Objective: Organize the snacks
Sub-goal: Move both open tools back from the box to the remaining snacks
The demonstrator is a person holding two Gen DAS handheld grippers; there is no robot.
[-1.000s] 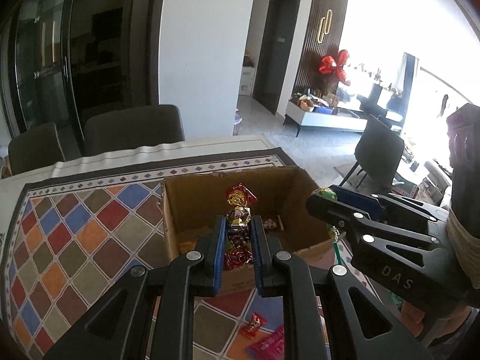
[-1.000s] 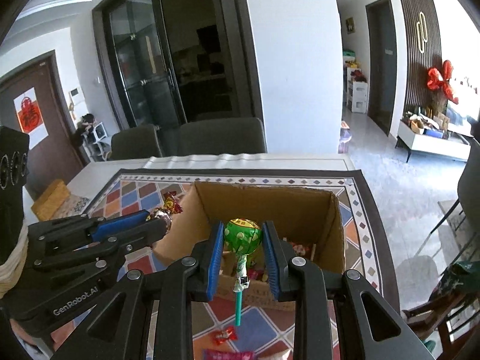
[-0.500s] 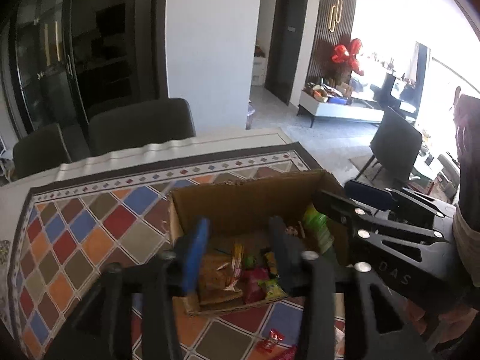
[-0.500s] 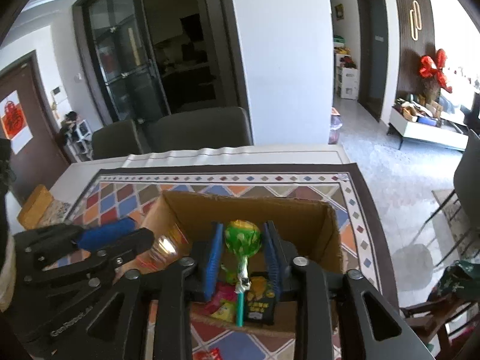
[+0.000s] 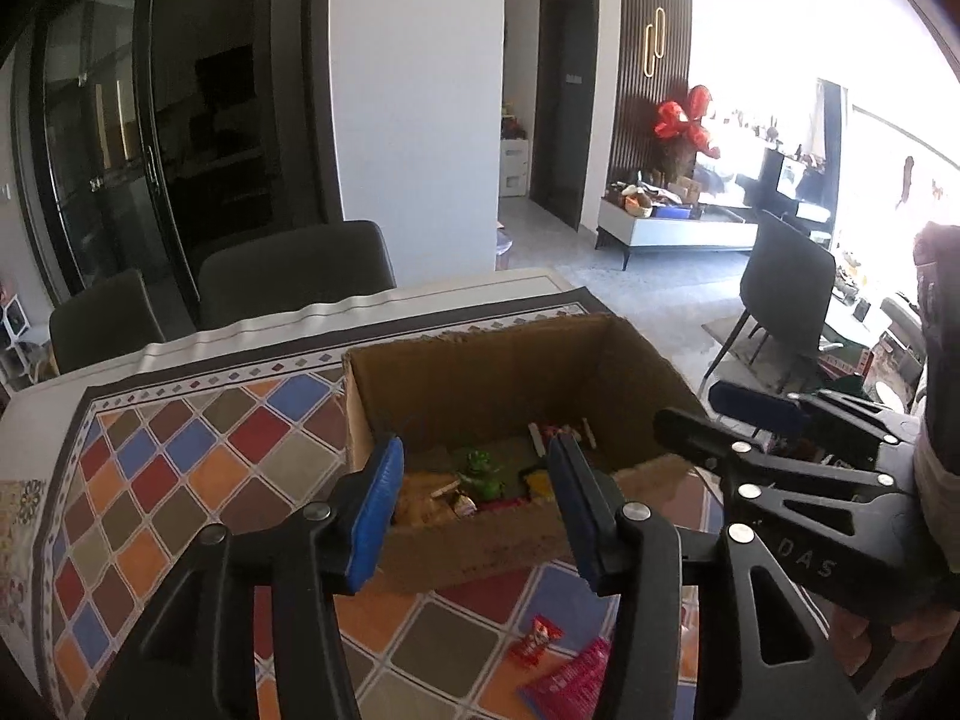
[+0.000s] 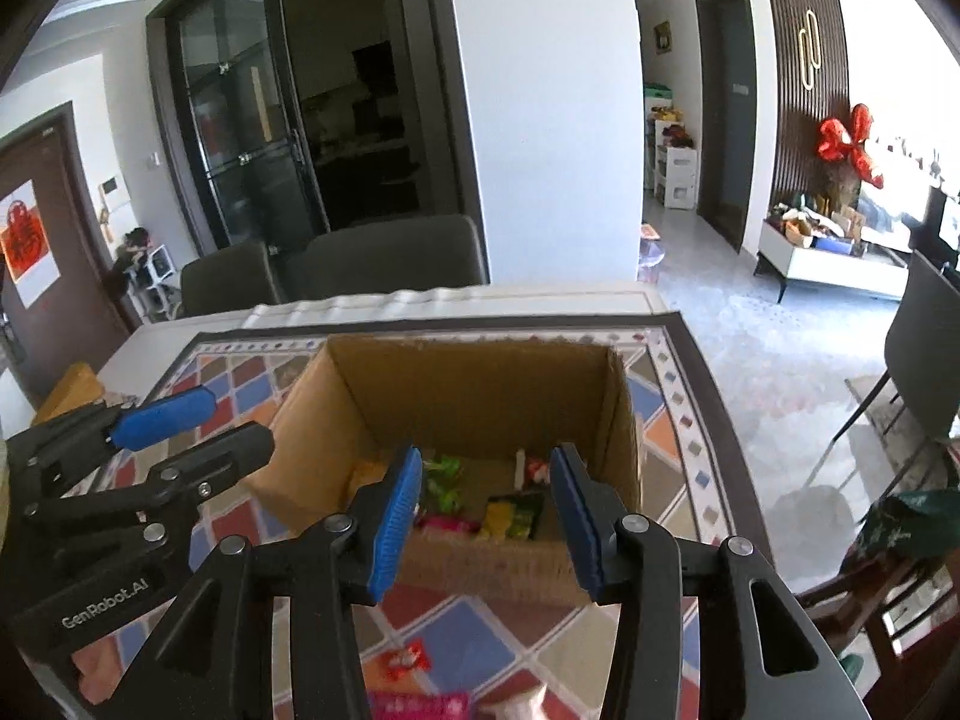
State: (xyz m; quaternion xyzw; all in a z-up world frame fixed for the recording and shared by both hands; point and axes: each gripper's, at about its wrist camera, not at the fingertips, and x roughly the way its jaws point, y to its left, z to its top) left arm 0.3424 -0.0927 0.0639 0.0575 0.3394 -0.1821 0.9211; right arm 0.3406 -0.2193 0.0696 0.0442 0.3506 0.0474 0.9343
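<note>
The snacks [image 6: 510, 510] lie loose in the bottom of an open cardboard box [image 6: 468, 384]: green, yellow and pink wrappers in a heap, with a white stick among them near the right wall. The left wrist view shows the same heap, a green wrapper [image 5: 480, 474] in the middle of the box floor.

Just in front of the box, the left claw [image 5: 474, 504] hangs over its near rim; its jaws have just been opening and now stand apart with nothing between the blue pads. The right claw [image 6: 486, 516] hangs beside it over the same rim; its jaws too have just been opening, and they are released and empty.

Outside the box, on the near side, a small red candy [image 5: 536, 643] and a pink packet [image 5: 567, 684] lie on the patterned cloth [image 5: 198, 450] that covers the surface [image 6: 540, 294].

Dark chairs [image 6: 384, 258] stand at the far edge of the surface, with glass doors behind them.
</note>
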